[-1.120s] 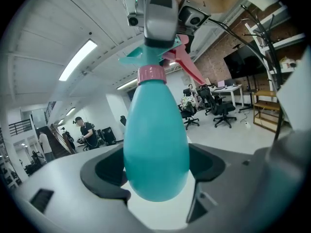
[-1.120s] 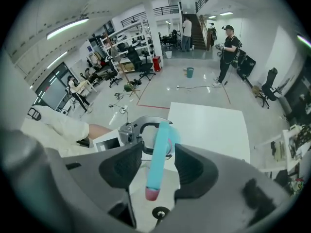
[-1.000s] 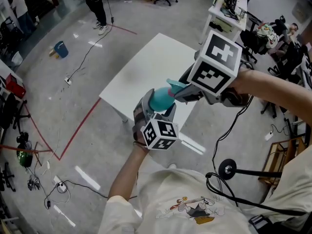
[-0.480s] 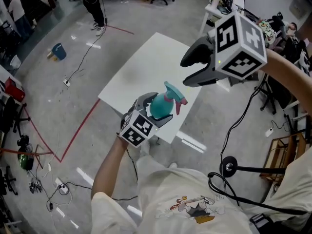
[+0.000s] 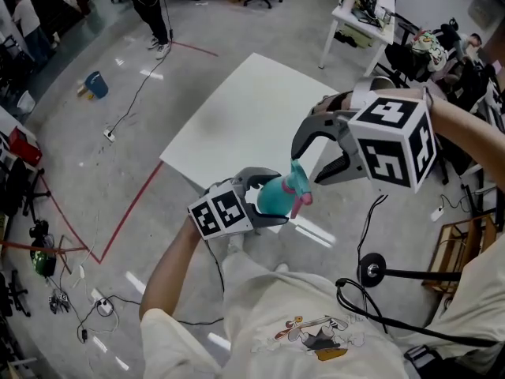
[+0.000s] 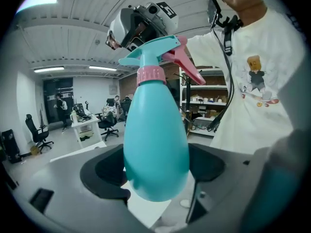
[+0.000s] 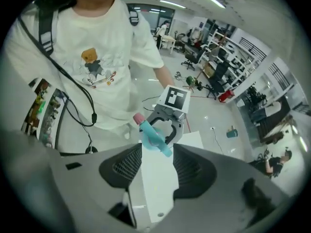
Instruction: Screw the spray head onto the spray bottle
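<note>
A teal spray bottle (image 5: 272, 202) lies tilted in my left gripper (image 5: 278, 199), which is shut on its belly. Its teal spray head (image 5: 298, 181) with a pink trigger sits on the neck above a pink collar (image 6: 151, 74) and points right. In the left gripper view the bottle (image 6: 155, 140) fills the gap between the jaws (image 6: 155, 171). My right gripper (image 5: 306, 166) is open and empty just above and right of the spray head, not touching it. In the right gripper view the bottle (image 7: 153, 136) shows beyond the spread jaws (image 7: 158, 168).
A white table (image 5: 237, 117) stands below and beyond both grippers. The floor around it has red tape lines, cables and a blue bucket (image 5: 96, 83). A stand base (image 5: 367, 273) sits at the lower right. A person (image 5: 154, 6) and office chairs are far back.
My left gripper swung the bottle so its head now points right and lower. The right gripper lifted off, rolled over, and came down beside the spray head.
</note>
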A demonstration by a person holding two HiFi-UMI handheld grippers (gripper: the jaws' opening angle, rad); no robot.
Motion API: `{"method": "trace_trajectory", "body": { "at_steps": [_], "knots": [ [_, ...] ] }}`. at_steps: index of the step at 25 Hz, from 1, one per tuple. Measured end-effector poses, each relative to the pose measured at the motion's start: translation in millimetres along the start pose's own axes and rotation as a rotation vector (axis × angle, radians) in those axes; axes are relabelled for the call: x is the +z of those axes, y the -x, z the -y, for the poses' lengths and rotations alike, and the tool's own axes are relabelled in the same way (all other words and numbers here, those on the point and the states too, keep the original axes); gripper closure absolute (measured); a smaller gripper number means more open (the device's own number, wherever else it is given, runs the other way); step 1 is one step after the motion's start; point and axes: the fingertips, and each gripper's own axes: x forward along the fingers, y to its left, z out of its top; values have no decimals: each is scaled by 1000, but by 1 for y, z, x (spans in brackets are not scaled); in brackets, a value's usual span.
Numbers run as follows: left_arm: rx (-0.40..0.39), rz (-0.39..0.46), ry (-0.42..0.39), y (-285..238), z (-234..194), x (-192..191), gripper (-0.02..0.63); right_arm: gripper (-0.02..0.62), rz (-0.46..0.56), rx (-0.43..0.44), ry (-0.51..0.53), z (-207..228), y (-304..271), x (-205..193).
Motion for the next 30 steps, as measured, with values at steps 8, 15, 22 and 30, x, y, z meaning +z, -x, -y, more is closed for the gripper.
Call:
{"method": "trace_trajectory", "body": {
  "at_steps": [8,15,22,30],
  "knots": [
    [-79,-42,-59,-2,19,5,207,397,-25,109,182,-30,-23,20],
    [-107,-60,-70,-15,21,14,208,399,-27,136,231,-40,-29,12],
    [-95,-71,-69,-14,16,13,207,463,-38,179,223,-38,-38,8],
    [73,-86,-4,-14,-9,2,207,466,-36,153,-76,-17,-47,-6]
  ]
}}
